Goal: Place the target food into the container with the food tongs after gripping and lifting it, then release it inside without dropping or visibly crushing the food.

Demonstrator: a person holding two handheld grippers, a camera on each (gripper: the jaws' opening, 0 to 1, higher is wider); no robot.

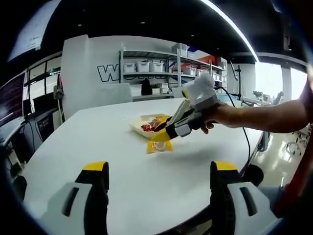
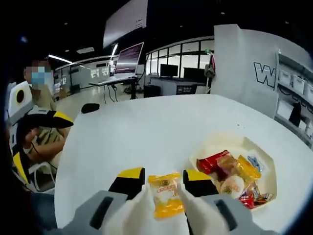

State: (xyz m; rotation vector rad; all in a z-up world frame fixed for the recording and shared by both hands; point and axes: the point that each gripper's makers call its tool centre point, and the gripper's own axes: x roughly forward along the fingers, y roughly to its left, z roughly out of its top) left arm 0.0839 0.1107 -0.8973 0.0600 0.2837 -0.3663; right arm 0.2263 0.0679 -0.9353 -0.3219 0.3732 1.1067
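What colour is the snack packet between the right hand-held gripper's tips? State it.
Yellow-orange, with a pale round snack showing; the snack packet shows best in the right gripper view.

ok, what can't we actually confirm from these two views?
- Grip on the yellow snack packet: in the right gripper view, white tong tips flank it, but contact is unclear.
- Packet off the white table or not: in the left gripper view the right gripper hides it.
- Packet labels in the shallow tray: too small.
- Tong handles: cut off by the bottom edge.
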